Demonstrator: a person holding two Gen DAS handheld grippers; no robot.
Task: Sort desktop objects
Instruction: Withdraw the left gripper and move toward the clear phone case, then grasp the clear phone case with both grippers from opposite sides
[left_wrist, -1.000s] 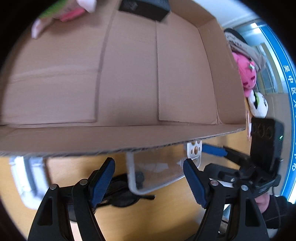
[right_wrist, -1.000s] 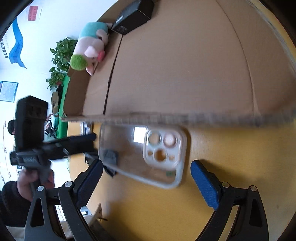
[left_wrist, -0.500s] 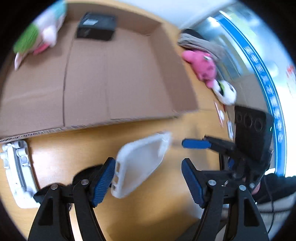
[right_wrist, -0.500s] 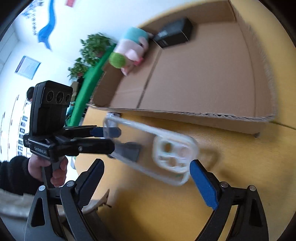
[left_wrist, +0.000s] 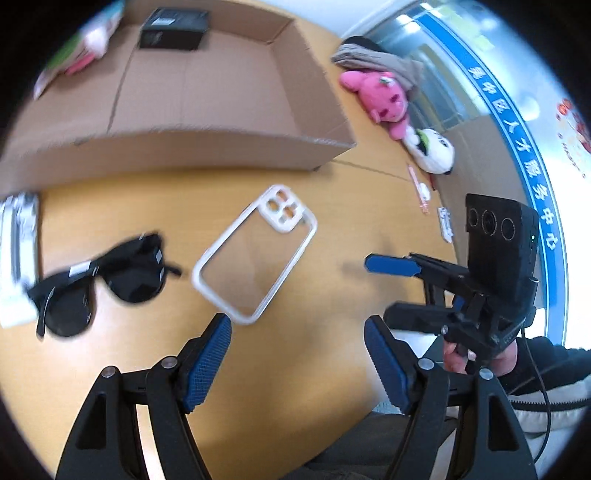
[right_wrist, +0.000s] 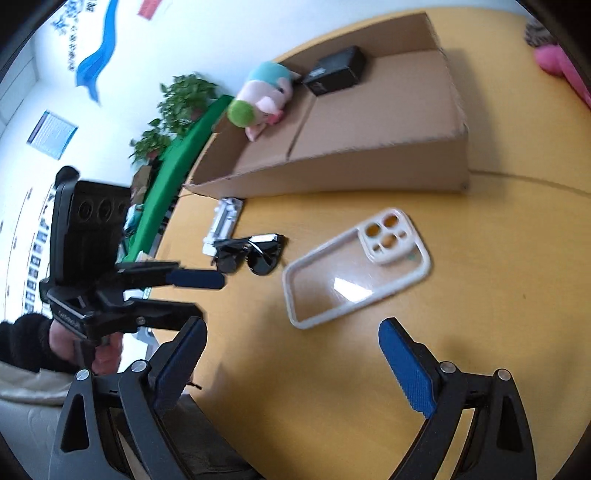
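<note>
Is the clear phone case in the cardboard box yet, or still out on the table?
Out. The phone case lies flat on the table, in front of the cardboard box, beside the sunglasses. Neither gripper holds it.

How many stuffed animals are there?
3. A blue, pink and green one sits in the cardboard box's far corner. A pink one and a white one lie outside the box, at the table's right edge. Others may be hidden.
</note>
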